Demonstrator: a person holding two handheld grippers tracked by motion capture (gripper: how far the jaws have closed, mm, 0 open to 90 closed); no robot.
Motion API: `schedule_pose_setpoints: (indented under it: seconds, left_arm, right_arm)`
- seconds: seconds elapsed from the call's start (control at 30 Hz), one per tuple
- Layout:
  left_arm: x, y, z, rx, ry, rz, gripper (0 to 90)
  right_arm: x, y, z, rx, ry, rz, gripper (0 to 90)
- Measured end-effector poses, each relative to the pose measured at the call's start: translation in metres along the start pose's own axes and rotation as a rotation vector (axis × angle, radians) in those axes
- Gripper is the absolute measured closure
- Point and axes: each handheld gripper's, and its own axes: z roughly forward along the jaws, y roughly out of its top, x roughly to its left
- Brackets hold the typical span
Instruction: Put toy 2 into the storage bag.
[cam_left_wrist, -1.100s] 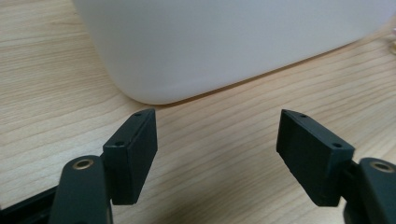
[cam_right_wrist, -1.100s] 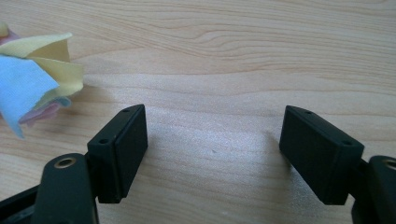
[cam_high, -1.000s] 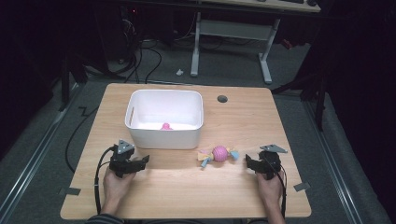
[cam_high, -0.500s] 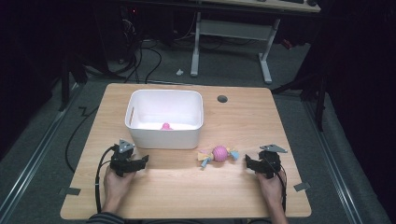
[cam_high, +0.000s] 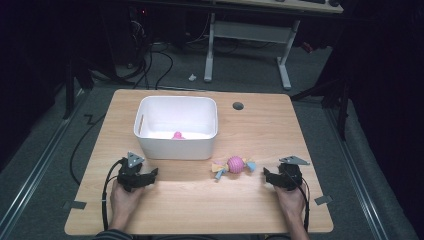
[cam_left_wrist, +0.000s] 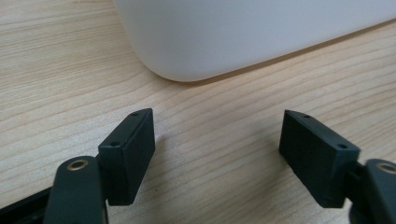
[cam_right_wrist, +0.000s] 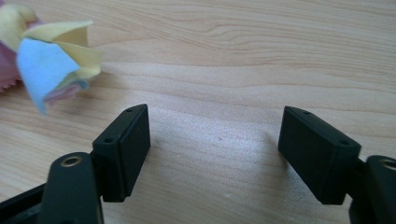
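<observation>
Since the earlier frame nothing on the desk (cam_high: 200, 200) has shifted; both sets of jaws have just been moving, the left opening, the right closing, with nothing between them. High view: the pink ball toy (cam_high: 234, 165) lies just left of the right hand-held gripper (cam_high: 270, 177); beyond the left hand-held gripper (cam_high: 150, 175) the white bin (cam_high: 175, 145) holds one pink thing (cam_high: 177, 135). Left gripper view: jaws apart, bin corner (cam_left_wrist: 196, 46) ahead. Right gripper view: jaws apart over bare wood, the toy's cloth tail (cam_right_wrist: 51, 60) up-left; best to swing left and close on the tail.
</observation>
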Motion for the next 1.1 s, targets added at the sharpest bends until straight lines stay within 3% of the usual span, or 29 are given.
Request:
schedule_pose_setpoints:
  seconds: [0.6,0.9,1.1]
  left_arm:
    - [0.000,0.000,0.000,0.007,-0.006,-0.001,21.8]
    - [0.000,0.000,0.001,0.010,-0.006,0.000,19.6]
    - [0.000,0.000,0.001,0.011,-0.008,0.001,18.9]
  right_arm:
    - [0.012,0.003,-0.039,-0.053,0.084,-0.042,29.6]
    - [0.035,0.018,-0.052,-0.073,0.160,-0.114,30.1]
    - [0.054,0.032,-0.051,-0.074,0.208,-0.180,30.3]
